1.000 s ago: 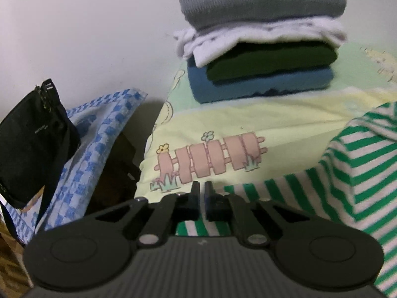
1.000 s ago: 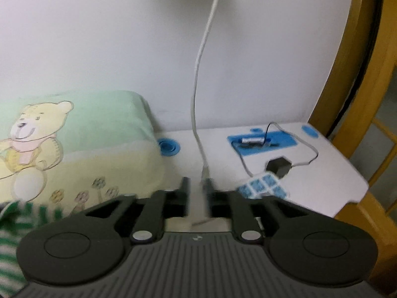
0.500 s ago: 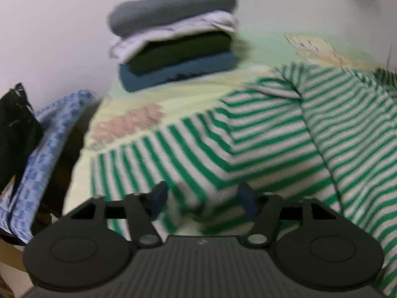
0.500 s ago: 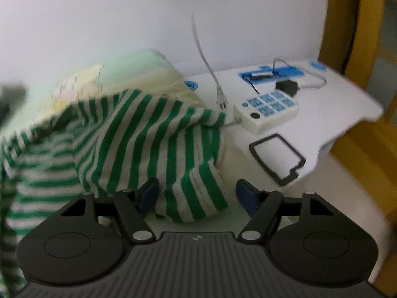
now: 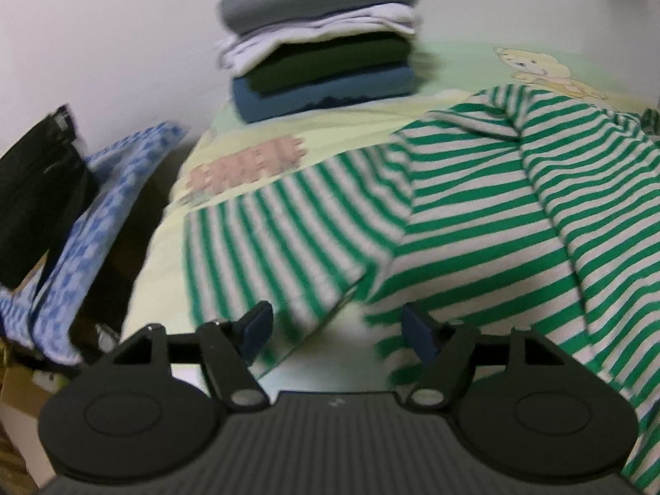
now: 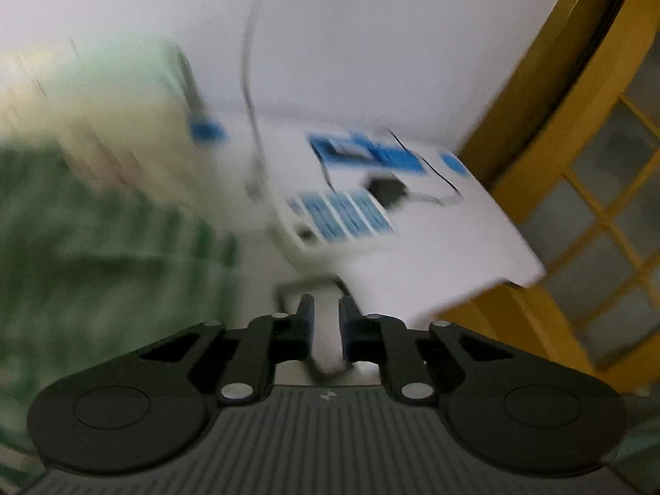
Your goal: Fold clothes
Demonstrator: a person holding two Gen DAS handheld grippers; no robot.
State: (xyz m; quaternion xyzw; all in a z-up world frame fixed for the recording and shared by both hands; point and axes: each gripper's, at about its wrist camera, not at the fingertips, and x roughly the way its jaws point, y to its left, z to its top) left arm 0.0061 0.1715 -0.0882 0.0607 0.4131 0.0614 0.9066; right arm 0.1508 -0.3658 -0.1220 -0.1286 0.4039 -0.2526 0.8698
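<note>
In the left wrist view, the left gripper (image 5: 337, 330) had just been opening, and its jaws stood wide with nothing pinched. 1 second before they were nearly shut, at the edge of the striped shirt (image 5: 474, 214). Now the green and white shirt lay spread over the bed sheet (image 5: 354, 123), and its hem sat right at the 2 blue pads without being squeezed. That looked like a let-go, so this part of the fold was probably done. A pile of 4 folded clothes (image 5: 321, 37) sat at the far end of the bed by the white wall (image 5: 103, 33). A blue checked cloth (image 5: 103, 202) and a black bag (image 5: 37, 198) hung off to the left side.

In the right wrist view, the right gripper (image 6: 326, 330) had just been closing. Its jaws stood narrow with a small gap, and no cloth was between them. Half a second before, the shirt's edge lay between wide jaws. Now the picture was very blurry, and the shirt was a green smear on the left. A white table (image 6: 474, 247) held a power strip (image 6: 342, 214), and a yellow door frame (image 6: 548, 132) stood on the right
</note>
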